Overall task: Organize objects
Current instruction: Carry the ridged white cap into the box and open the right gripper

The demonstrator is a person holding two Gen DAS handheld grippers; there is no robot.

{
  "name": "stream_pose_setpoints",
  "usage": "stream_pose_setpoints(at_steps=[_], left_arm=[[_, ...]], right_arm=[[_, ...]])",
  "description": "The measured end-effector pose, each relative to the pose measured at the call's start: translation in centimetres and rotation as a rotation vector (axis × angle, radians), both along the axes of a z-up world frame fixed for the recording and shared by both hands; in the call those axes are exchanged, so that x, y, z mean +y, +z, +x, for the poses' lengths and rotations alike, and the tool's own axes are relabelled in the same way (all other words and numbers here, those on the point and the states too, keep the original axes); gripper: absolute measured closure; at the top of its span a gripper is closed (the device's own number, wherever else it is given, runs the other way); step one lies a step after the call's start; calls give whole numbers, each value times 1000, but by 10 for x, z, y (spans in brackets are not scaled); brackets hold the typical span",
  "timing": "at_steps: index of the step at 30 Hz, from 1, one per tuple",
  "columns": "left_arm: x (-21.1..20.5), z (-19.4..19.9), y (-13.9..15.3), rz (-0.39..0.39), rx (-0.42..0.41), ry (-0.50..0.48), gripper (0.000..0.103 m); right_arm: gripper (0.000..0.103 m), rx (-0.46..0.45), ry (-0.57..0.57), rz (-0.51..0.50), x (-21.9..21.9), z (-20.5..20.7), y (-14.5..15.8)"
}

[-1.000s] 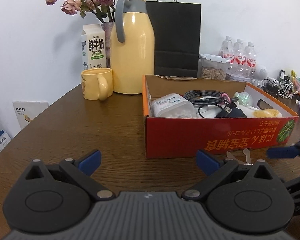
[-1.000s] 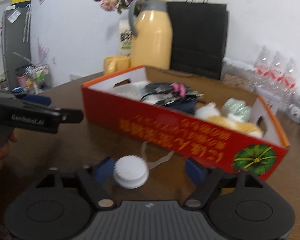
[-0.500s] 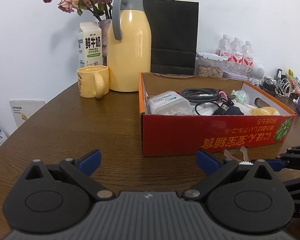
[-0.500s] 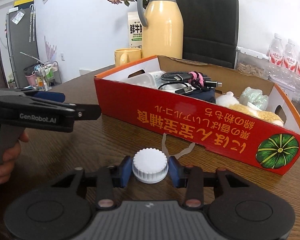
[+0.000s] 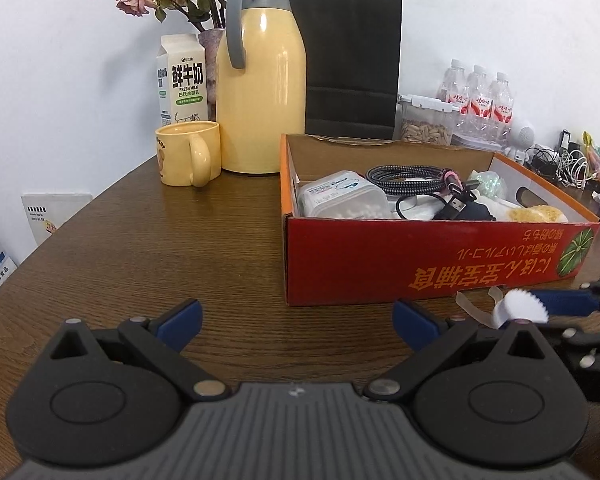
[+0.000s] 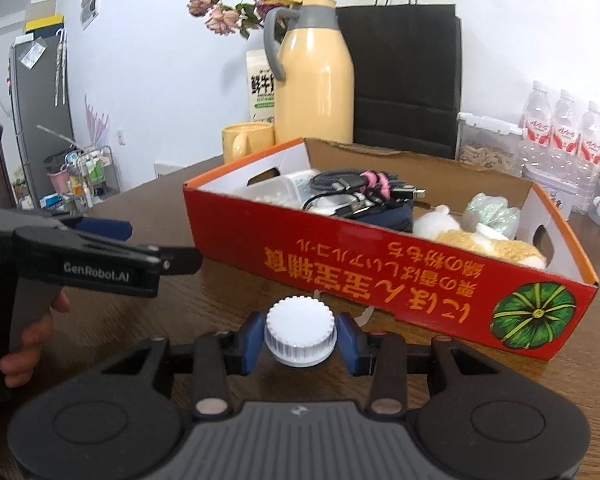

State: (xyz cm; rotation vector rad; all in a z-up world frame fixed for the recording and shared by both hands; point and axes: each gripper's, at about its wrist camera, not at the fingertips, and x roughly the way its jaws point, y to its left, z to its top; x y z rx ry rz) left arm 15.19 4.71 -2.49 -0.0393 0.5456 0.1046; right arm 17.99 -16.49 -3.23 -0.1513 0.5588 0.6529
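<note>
Box (image 6: pixel 380 276) is already pretty full w/ cables etc. Right gripper (image 6: pixel 300 338) clamps the white cap (image 6: pixel 300 330), near side, not in yet. Left gripper (image 5: pixel 296 320) hangs wide open, empty.

My blue pads (image 6: pixel 249 340) look matt rubbery on the ribbed white plastic cap (image 6: pixel 300 331); at 12 o'clock printed cardboard box (image 6: pixel 380 272), glossy jug (image 6: pixel 318 92), wood-grain table (image 5: pixel 160 248).

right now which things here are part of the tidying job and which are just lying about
In the job:
- white ridged cap, clamped in the right gripper
- red box of collected items
- left gripper, open

Lying about:
- yellow jug
- yellow mug
- milk carton
- black bag
</note>
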Motion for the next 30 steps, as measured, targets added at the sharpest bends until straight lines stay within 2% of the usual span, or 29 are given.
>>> stream_pose_setpoints(at_steps=[3, 7, 22, 24, 27, 29, 30], left_arm=[[-4, -1, 1, 19, -5, 0, 0], [-15, -2, 1, 7, 0, -19, 0], [-92, 15, 1, -8, 62, -144, 0], [-101, 18, 2, -6, 68, -150, 3], [-113, 24, -1, -3, 90, -149, 17], [-121, 30, -4, -6, 114, -149, 30], [-124, 33, -5, -6, 125, -146, 31]], right_arm=[[64, -15, -25, 14, -7, 0, 4], [64, -30, -72, 31, -21, 3, 8], [64, -57, -266, 57, -83, 15, 11], [64, -48, -285, 60, -88, 17, 10], [64, -53, -290, 60, -89, 16, 10], [64, -59, -288, 54, -88, 15, 10], [64, -61, -286, 53, -88, 14, 10]])
